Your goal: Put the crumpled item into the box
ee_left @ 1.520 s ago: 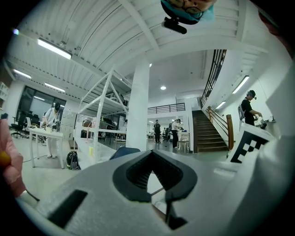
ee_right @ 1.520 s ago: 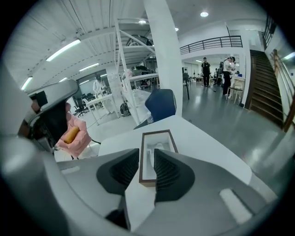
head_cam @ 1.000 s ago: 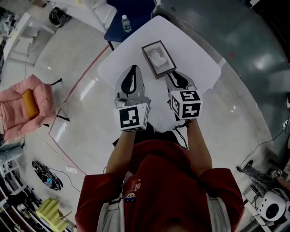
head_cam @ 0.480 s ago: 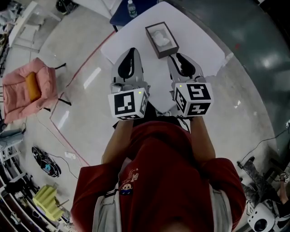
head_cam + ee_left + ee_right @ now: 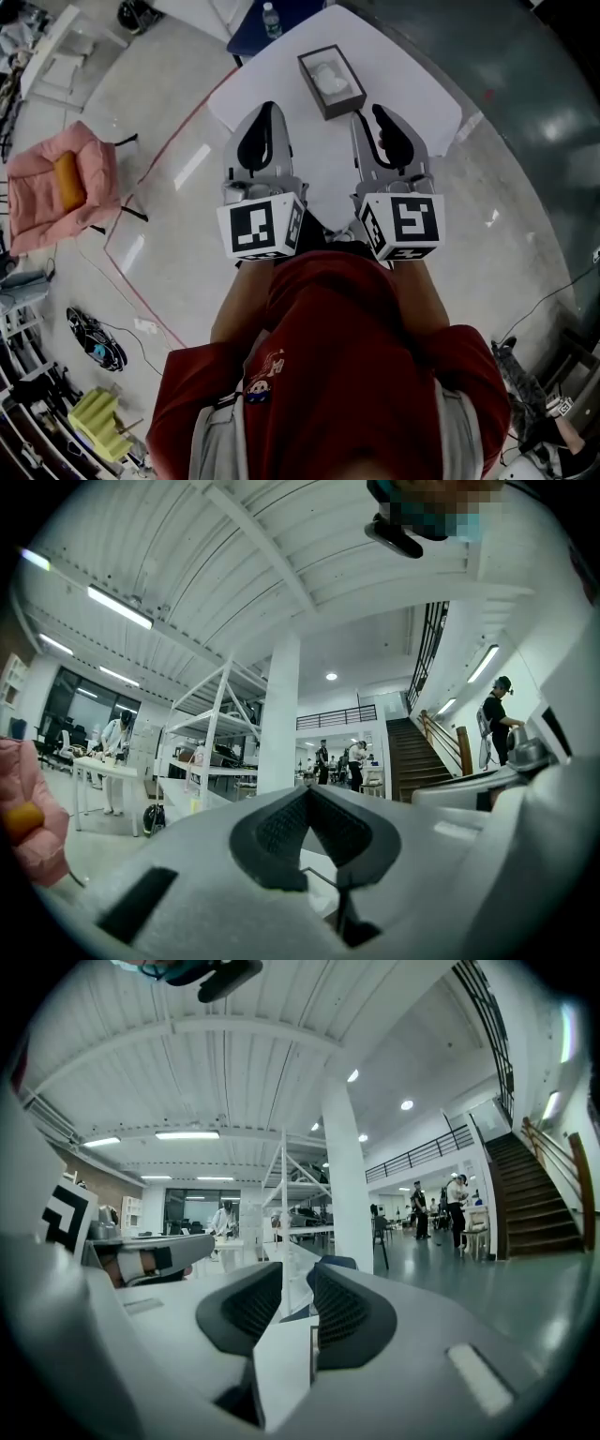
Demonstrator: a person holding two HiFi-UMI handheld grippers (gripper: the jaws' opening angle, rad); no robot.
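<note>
A dark open box (image 5: 330, 82) stands at the far end of the white table (image 5: 412, 84), and a crumpled white item (image 5: 328, 77) lies inside it. Both grippers hang over the table's near part, well short of the box. My left gripper (image 5: 263, 111) is to the box's lower left; in the left gripper view (image 5: 307, 794) its pads meet at the tips, empty. My right gripper (image 5: 378, 112) is to the box's lower right; in the right gripper view (image 5: 297, 1279) a narrow slit shows between its pads, with nothing in it. Both gripper views look out across the hall, not at the box.
A pink armchair (image 5: 56, 192) sits on the floor far left. A water bottle (image 5: 273, 17) stands on a blue chair (image 5: 253, 42) beyond the table. A white column (image 5: 278, 714) and shelving (image 5: 202, 752) stand in the hall, with people in the distance.
Both grippers have drawn back from the box toward the person. The right one, close beside the box a second ago, now stands apart from it. The crumpled item stays in the box.
</note>
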